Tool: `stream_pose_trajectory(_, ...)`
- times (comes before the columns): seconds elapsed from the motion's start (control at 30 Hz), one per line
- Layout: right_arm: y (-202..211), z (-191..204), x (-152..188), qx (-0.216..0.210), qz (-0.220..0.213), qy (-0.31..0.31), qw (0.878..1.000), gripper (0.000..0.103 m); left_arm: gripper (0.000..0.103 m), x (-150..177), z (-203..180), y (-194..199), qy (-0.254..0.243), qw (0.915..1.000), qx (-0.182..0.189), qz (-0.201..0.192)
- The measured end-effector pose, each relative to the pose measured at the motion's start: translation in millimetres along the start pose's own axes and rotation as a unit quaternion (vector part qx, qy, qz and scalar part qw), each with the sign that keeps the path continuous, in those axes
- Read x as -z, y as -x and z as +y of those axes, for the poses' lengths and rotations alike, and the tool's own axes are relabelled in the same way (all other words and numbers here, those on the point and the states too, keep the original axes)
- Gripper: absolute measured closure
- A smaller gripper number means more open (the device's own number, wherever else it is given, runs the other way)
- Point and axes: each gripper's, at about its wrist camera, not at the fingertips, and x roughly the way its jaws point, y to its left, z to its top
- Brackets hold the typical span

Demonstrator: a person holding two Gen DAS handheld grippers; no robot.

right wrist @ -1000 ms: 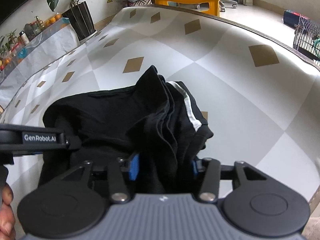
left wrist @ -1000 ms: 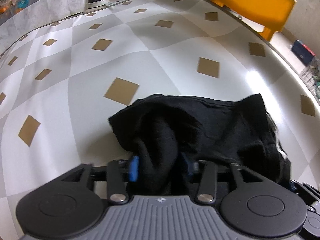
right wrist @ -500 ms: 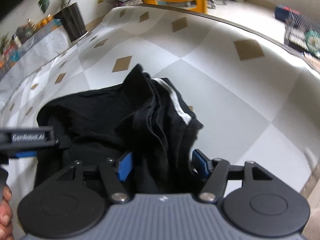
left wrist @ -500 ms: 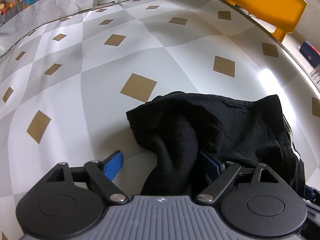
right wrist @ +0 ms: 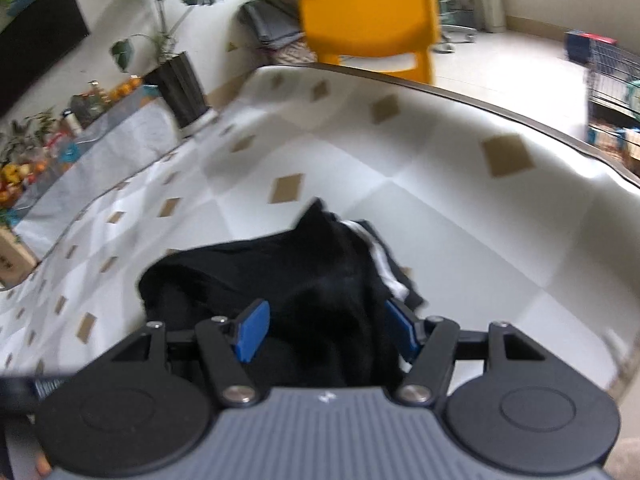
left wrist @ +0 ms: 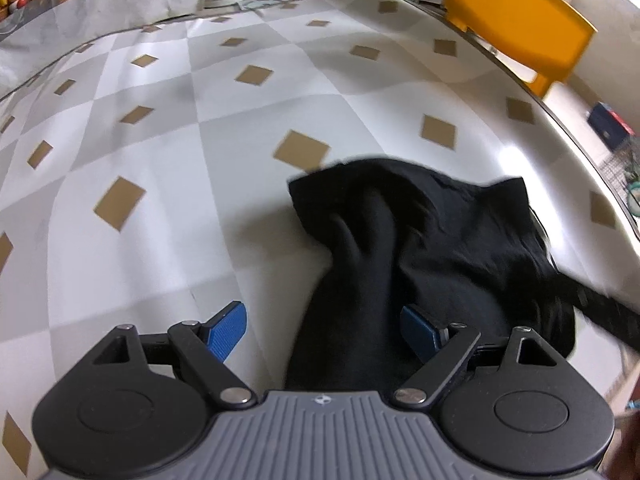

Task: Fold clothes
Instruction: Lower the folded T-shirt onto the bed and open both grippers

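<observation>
Both the left tongs and right tongs stand released around the bunched black garment, low centre; folding looks unfinished.

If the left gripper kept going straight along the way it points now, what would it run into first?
Most likely the black garment: its bunched fabric lies between the open left gripper fingers and just ahead, on the checkered tabletop. Depth is hard to judge in this fisheye view.

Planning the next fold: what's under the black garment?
The black garment lies bunched on the checked tablecloth, which shows all around it. Anything beneath its folds is covered.
</observation>
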Motion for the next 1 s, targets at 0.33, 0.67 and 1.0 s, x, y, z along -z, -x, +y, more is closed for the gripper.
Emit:
stream_pose_trajectory(0.33,-38.0,28.1,-13.5,-0.068,0.041,0.036,0.996,0.041,0.019,28.2,3.1,18.3,0.005,0.9995,0.030,0.000)
stream_pose_trajectory(0.67,-59.3,14.2,5.4,-0.006,0.067,0.019,0.998,0.046,0.019,31.9,-1.5,11.4,0.003,0.9976,0.069,0.008)
stream_pose_trajectory(1.0,-44.6,0.4,19.8,0.077,0.048,0.030,0.995,0.045,0.019,45.3,-1.3,0.1,0.009,0.9976,0.062,0.031)
